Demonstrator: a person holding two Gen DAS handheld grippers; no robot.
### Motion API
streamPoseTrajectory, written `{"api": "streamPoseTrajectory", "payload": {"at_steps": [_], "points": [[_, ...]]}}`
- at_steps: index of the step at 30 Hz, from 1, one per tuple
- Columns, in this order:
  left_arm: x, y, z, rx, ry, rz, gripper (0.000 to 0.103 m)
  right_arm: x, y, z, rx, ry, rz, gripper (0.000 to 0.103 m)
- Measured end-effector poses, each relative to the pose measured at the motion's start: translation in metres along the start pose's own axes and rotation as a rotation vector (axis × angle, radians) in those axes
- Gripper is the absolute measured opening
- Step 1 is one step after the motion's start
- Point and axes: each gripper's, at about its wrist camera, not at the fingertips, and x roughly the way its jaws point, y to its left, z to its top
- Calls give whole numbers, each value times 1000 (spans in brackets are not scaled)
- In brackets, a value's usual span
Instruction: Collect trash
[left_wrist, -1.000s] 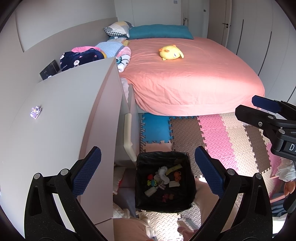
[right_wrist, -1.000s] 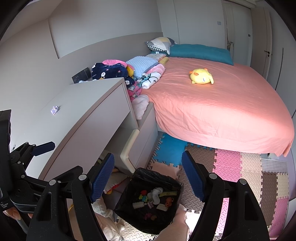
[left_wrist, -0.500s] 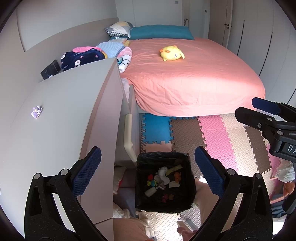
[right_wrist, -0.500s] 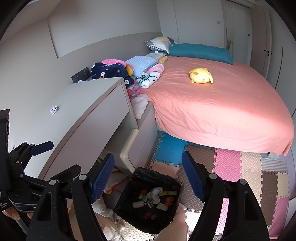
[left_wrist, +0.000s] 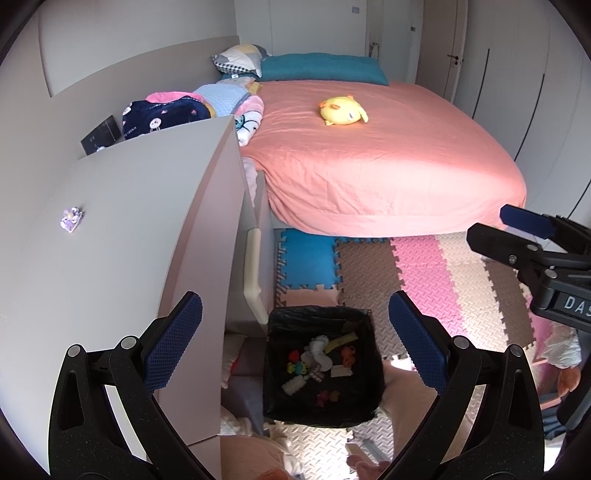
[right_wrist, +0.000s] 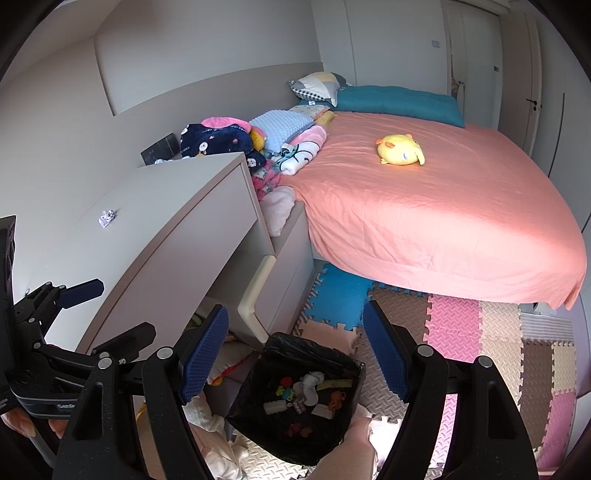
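Both hand-held grippers, left (left_wrist: 295, 338) and right (right_wrist: 295, 349), hang released and hold nothing above the black-lined trash bin (left_wrist: 321, 410) on the floor mats. A small purple wrapper (left_wrist: 71, 219) lies on the table (left_wrist: 122, 236), near its left edge.

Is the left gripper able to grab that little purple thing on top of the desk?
Probably yes. The left gripper is open and empty, the purple scrap lies alone on the bare desk top, and nothing stands between them. It would have to swing left first.
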Motion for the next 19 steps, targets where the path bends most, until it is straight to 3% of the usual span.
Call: {"api": "streamPoseTrajectory", "payload": {"at_steps": [11,19], "points": [[-4,-1,2,3,-49,53,98,0,-2,0,0,0,0,76],[-4,2,4,-6,-50,23,98,0,-4,0,-3,0,0,76]]}}
